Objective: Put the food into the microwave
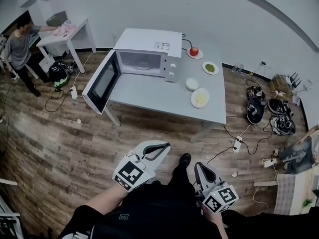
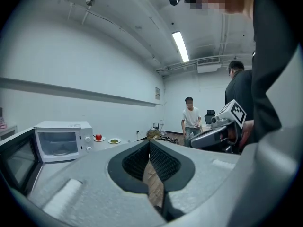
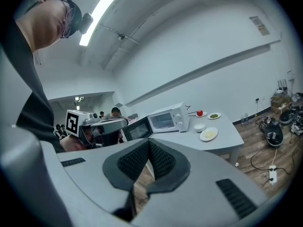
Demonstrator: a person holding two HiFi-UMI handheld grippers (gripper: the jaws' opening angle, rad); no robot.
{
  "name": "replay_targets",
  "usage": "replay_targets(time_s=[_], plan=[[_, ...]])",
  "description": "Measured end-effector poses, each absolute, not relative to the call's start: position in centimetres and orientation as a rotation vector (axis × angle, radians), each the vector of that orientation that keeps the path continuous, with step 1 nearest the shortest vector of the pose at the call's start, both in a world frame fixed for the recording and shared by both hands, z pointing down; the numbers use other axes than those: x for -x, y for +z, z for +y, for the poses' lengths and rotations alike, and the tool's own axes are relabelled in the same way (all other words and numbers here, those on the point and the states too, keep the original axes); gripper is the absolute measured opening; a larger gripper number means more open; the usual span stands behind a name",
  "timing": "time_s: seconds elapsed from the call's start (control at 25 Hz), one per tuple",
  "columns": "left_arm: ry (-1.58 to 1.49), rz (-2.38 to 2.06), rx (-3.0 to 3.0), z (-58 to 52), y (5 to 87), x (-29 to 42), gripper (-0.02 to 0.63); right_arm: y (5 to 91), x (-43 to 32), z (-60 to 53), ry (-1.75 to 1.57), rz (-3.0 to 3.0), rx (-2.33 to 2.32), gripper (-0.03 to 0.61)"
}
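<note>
The grey table bears a microwave, a bowl and three plates of food.

This looks like a lab or test room, not a home kitchen. The walls are bare white, the floor is wood-look plank, and strip lights hang under an open ceiling with pipes showing. A plain grey table stands alone in mid-floor with only a microwave and a few plates on it. Cables and power strips trail loose over the floor, and dark gear is heaped near the wall. In a corner a person stands at a second white table. In the left gripper view, another person stands further back.
</note>
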State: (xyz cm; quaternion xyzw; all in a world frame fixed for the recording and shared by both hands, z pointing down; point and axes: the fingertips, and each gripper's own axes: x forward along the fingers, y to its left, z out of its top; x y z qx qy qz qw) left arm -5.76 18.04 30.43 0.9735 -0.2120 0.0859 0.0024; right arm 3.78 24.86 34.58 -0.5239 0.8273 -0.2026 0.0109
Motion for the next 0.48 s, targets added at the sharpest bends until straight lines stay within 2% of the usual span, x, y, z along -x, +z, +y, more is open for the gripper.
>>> replay_targets(time_s=[0.48], plan=[[0.334,-0.692,-3.045,8.9,31.3,-1.4,0.009,35.9,-10.2,15.4,-0.706,2.602,1.589,0.011]])
